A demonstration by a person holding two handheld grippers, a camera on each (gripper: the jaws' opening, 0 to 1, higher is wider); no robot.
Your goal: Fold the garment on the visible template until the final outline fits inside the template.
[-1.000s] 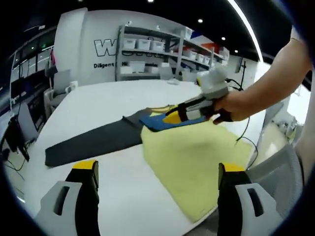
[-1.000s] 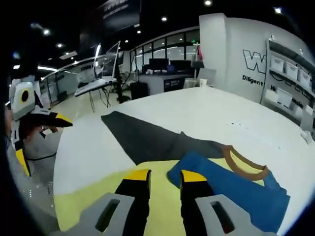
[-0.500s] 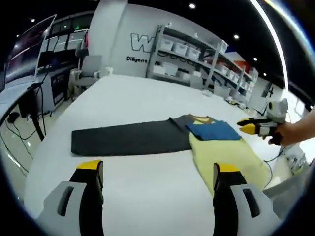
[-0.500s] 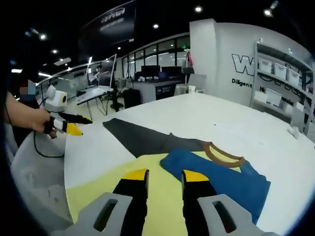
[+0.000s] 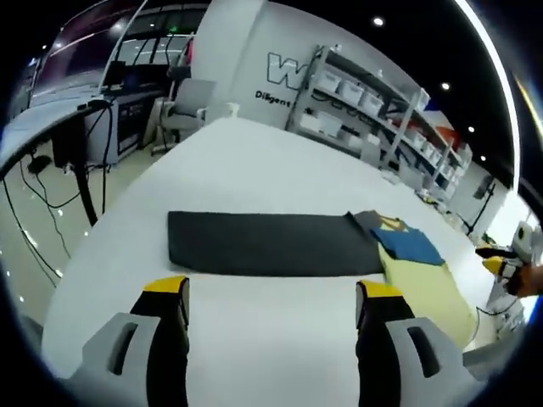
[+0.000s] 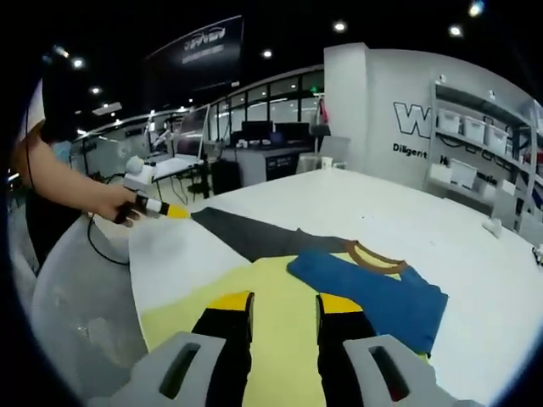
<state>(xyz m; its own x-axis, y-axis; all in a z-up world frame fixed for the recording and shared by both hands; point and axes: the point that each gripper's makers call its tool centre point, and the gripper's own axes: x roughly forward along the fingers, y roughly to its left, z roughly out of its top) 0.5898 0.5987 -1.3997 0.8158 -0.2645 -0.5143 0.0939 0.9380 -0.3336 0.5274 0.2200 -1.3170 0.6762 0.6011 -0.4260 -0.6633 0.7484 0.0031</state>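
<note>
Your left hand-held gripper [image 5: 270, 309] stands wide and empty over the white counter [image 5: 254, 153]; the garment's [image 5: 271, 244] dark strip lies crosswise just ahead, its long axis running toward the yellow template [image 5: 428, 288] on your right. Your right hand-held gripper [image 6: 276, 307] is narrow, holding nothing, over the template — nearer the blue folded part [image 6: 373, 292]. Wall lettering reads "W", "Diligent" — the rest is cut off.
</note>
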